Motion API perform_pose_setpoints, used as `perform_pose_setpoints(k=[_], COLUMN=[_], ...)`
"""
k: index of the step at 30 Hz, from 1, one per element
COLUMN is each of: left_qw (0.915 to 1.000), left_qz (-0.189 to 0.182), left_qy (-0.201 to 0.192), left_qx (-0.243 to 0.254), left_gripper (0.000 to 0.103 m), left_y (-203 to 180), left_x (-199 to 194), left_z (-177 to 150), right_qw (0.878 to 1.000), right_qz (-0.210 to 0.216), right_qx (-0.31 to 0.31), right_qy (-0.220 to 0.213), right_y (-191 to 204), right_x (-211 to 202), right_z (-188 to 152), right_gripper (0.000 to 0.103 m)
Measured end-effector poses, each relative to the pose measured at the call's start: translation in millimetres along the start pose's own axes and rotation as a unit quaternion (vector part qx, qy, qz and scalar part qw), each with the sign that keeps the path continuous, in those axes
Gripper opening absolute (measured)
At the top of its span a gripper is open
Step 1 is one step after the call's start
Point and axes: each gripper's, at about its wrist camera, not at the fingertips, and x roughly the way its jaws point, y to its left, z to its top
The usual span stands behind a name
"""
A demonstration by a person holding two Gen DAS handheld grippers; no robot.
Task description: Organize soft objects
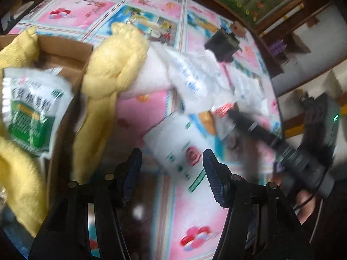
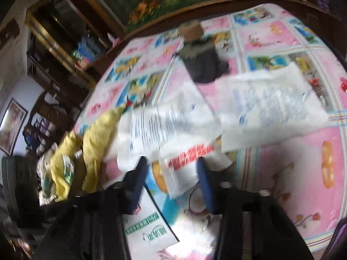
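Our left tool hovers released above a white packet on the bench; our right tool straddles a red-printed packet, grip unclear.

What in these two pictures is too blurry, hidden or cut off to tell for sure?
- Print on the white packets: motion-blurred in both views, unreadable.
- Cardboard box in the left wrist view: its inside is largely covered by the yellow cloth and a green-printed packet.
- Right gripper: a red-printed packet lies between its fingers, but blur hides whether the pads touch it.
- Dark object at the table's far end: too blurred to identify.
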Motion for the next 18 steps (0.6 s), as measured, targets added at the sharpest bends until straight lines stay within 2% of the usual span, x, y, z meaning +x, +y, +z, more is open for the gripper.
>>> perform_pose_setpoints(k=[3,5,7,10,12,13,14,15,16,18], left_qw=[0.9998,0.9993,0.9985,0.9981,0.9974,0.9977,0.9982,0.9986,0.9985,0.9976], left_qz=[-0.001,-0.016,-0.037,-0.041,-0.046,-0.04,-0.03,-0.027,-0.035,-0.054], left_qy=[-0.009,-0.01,-0.007,-0.005,0.001,0.0,-0.002,-0.004,-0.004,-0.006], left_qx=[-0.019,-0.031,-0.039,-0.045,-0.056,-0.056,-0.052,-0.046,-0.041,-0.042], left_gripper=[0.058,0.058,0.057,0.037,0.035,0.019,0.012,0.01,0.003,0.002], left_y=[-3,-3,-3,-6,-5,-5,-6,-6,-6,-4], left_x=[5,9,11,13,16,16,16,16,14,9], left_z=[6,5,7,7,8,8,8,9,8,7], right_qw=[1.0,1.0,1.0,0.999,0.999,0.999,0.999,0.999,0.999,0.999], right_qz=[-0.015,-0.015,-0.019,-0.025,-0.029,-0.031,-0.033,-0.033,-0.032,-0.028], right_qx=[-0.004,0.006,0.003,-0.001,-0.012,-0.018,-0.024,-0.026,-0.024,-0.018], right_qy=[0.006,0.011,0.019,0.02,0.021,0.021,0.021,0.02,0.019,0.018], right_y=[-1,-6,-7,-5,-2,0,2,3,3,1], right_x=[3,3,7,6,6,6,7,7,7,7], right_z=[-2,-3,-6,-9,-10,-10,-11,-11,-11,-11], right_gripper=[0.029,0.02,0.02,0.02,0.02,0.02,0.02,0.02,0.02,0.02])
